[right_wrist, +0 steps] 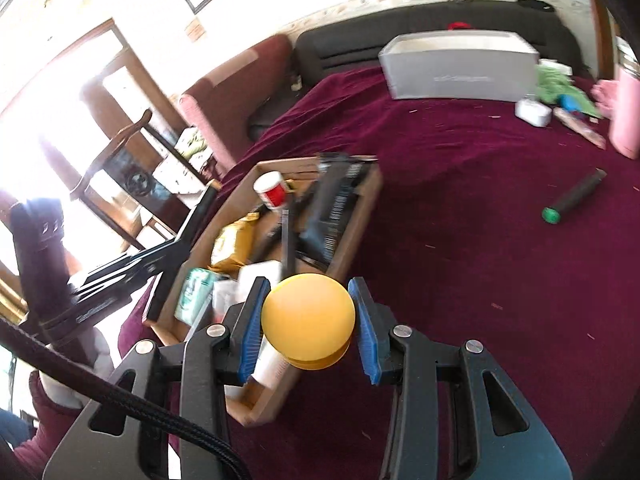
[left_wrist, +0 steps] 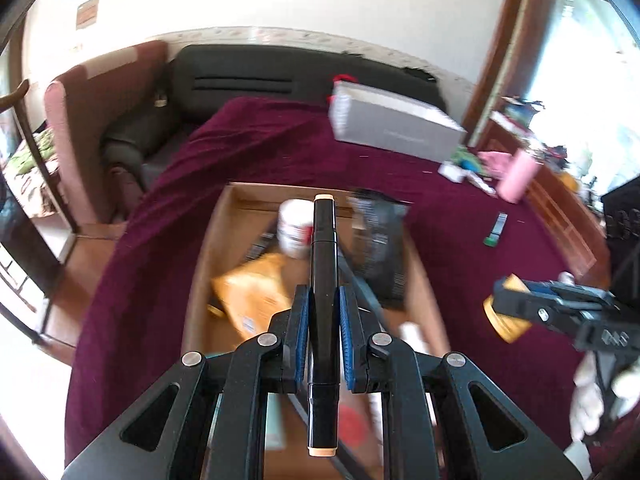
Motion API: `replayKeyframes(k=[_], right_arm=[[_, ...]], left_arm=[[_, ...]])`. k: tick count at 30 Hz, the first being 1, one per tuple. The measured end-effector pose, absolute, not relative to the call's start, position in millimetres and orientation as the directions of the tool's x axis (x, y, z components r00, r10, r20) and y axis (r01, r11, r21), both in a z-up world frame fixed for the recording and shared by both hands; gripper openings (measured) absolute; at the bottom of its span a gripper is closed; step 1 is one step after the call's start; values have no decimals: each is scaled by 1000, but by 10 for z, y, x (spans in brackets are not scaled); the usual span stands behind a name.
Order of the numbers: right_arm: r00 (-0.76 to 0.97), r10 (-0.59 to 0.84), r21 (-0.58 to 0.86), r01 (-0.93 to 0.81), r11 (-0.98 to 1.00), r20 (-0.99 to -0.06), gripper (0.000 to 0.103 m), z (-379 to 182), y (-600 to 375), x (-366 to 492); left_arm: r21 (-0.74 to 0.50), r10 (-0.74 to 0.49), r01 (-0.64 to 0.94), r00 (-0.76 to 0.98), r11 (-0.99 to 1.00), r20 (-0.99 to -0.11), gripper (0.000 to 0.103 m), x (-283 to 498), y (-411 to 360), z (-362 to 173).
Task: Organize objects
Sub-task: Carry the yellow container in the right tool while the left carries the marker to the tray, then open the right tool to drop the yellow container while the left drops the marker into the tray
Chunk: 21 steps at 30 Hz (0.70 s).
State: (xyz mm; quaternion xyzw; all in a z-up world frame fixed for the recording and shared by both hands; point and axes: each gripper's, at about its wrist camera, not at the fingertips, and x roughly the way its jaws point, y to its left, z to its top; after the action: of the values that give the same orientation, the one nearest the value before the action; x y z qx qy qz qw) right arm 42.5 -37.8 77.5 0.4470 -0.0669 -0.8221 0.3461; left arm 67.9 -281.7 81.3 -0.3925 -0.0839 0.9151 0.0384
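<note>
I'm holding a black marker (left_wrist: 323, 300) clamped lengthwise in the left gripper (left_wrist: 323, 322), jaws pressing its barrel, cap pointing at the cardboard box (left_wrist: 204, 264) in the centre of the left wrist frame. The right gripper (right_wrist: 310, 322) is carrying a yellow-lidded jar (right_wrist: 308, 320), jaws closed on it, hanging over the box's near right corner. The box is sitting on the maroon bench cloth (right_wrist: 480, 260) and is already cluttered: white tub (left_wrist: 294, 228), yellow packet (left_wrist: 252, 296). A green-capped marker (right_wrist: 572, 196) is still lying loose at right. I judge this the drop-off step; next I'm needing both loads over free space in the box before releasing.
</note>
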Motion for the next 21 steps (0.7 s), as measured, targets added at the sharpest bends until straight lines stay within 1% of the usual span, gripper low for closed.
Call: replayKeyframes(k=[2,5,12,21], right_arm=[[-332,-632,431,509,-745,-700,39,727,-588,334],[-303,-620,429,506,-748,-723,39,639,-905,199],[-273,-566,392,493,-777,-778,39,434,-1479,-112],[-288,-511,336,486,-807,-810,39,265,-1750,-301]], left_arm=[[-196,132,18,-679,-980,-722,12,540,-2953,747],[-184,107,47,-662,-982,-742,12,328,-3091,628],[-206,116,77,-618,-975,-778,12,-102,-3276,419],[-238,139,92,-593,-967,-793,12,-302,-3386,253]])
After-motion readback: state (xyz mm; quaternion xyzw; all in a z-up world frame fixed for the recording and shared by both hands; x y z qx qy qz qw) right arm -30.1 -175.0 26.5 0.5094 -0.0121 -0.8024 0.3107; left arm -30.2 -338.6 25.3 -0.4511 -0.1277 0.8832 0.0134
